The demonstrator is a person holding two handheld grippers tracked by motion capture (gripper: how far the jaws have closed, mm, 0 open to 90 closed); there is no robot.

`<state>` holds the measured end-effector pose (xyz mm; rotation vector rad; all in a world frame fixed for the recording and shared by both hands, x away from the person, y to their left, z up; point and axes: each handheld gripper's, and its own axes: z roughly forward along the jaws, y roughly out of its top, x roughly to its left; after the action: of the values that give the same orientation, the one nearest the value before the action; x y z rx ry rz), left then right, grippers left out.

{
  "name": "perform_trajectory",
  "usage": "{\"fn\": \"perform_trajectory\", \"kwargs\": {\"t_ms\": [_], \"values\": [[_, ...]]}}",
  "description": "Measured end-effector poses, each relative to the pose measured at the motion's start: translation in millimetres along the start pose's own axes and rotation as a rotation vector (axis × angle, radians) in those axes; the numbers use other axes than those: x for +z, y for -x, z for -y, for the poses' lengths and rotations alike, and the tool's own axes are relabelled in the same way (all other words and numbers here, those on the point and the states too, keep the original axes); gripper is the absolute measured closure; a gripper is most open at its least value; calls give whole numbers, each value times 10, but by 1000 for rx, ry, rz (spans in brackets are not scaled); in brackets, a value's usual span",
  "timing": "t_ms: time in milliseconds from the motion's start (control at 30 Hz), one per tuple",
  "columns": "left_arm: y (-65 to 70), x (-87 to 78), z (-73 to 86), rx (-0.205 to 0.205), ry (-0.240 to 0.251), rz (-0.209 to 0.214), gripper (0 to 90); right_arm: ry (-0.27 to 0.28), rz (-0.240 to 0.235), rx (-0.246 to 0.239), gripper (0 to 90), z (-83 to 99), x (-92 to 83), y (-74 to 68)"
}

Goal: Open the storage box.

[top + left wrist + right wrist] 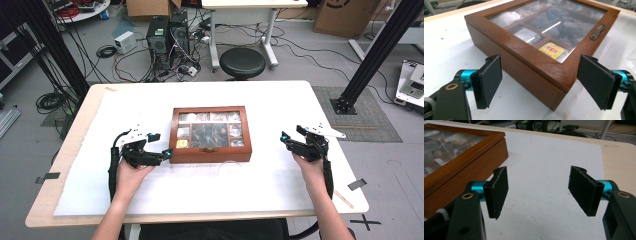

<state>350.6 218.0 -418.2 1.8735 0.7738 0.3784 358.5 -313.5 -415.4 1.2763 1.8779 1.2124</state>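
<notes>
Black fingers [489, 80] of my left gripper [161, 146] stand wide apart, straddling the near left corner of the wooden box [210, 134] without touching it. That box sits shut at the middle of the worktop [280, 185], on the white sheet, its glass lid showing compartments of packets, a yellow one [551, 50] closest to me. My right gripper [291, 138] hovers well off the box's right side, its fingers likewise spread with nothing between them. I judge the step in hand to be opening the lid. To do it well, I'd steady the base with the left, bring the right round to the brass clasp [598, 31] at the front edge, and lift slowly so the box doesn't slide on the sheet.
</notes>
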Motion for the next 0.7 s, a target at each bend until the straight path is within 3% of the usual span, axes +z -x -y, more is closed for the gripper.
{"fn": "perform_trajectory", "kwargs": {"t_ms": [367, 700], "values": [[19, 21, 10, -14, -32, 34, 202, -9, 6, -4, 329, 6, 19, 6], [93, 48, 41, -12, -93, 58, 202, -10, 5, -3, 329, 3, 25, -14]]}}
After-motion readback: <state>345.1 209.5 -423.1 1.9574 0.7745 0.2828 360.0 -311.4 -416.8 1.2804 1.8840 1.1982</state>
